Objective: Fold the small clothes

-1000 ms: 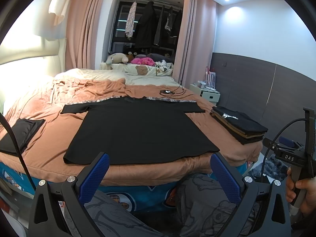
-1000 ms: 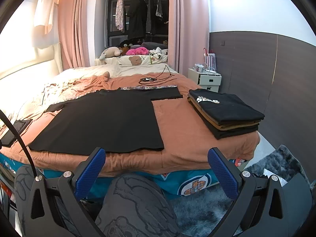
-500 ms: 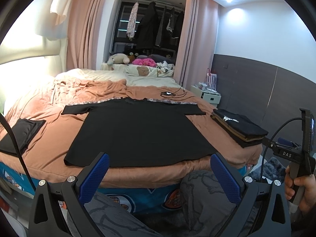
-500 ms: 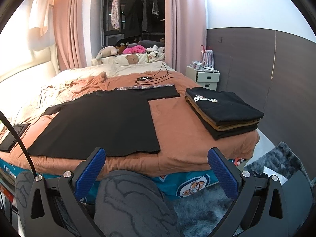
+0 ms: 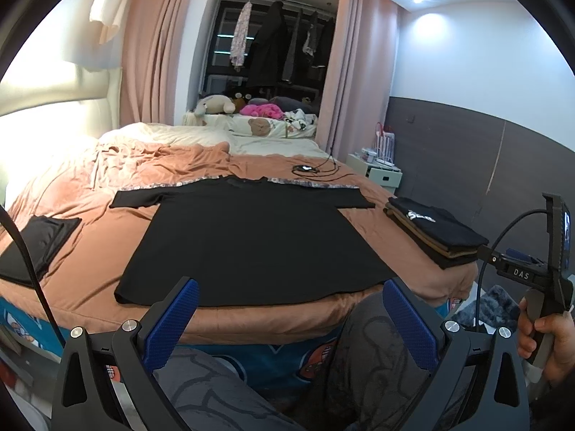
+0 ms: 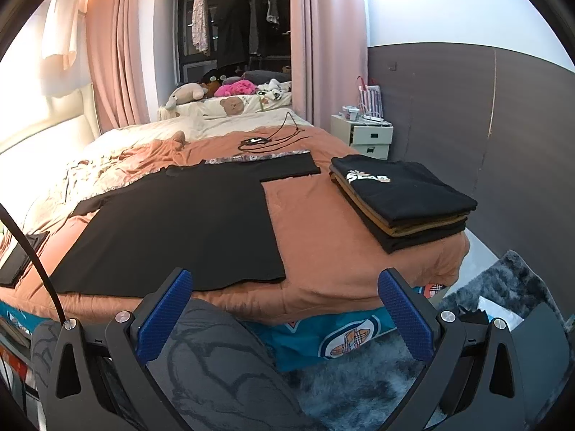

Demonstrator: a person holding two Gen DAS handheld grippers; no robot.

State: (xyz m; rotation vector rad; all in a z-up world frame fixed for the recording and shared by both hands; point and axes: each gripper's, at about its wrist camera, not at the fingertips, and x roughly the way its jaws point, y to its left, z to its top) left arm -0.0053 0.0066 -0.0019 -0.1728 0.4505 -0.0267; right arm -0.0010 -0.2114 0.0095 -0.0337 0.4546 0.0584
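Observation:
A black T-shirt (image 5: 251, 240) lies spread flat on the brown bedspread, sleeves out, hem toward me; it also shows in the right wrist view (image 6: 179, 222). My left gripper (image 5: 287, 319) is open and empty, held off the bed's near edge just below the hem. My right gripper (image 6: 284, 309) is open and empty, off the near edge by the shirt's right hem corner. The right gripper's handle and the hand on it show at the right of the left wrist view (image 5: 539, 287).
A stack of folded clothes (image 6: 402, 201) sits at the bed's right edge (image 5: 431, 233). A dark folded item (image 5: 32, 248) lies at the left. A cable and device (image 6: 266, 140) lie beyond the shirt. My knees (image 6: 215, 359) are below the grippers. A nightstand (image 6: 363, 136) and grey rug (image 6: 503, 287) are on the right.
Both grippers have risen slightly and tilted a little, so the bed sits lower in view. The shirt has not moved. Both stay open.

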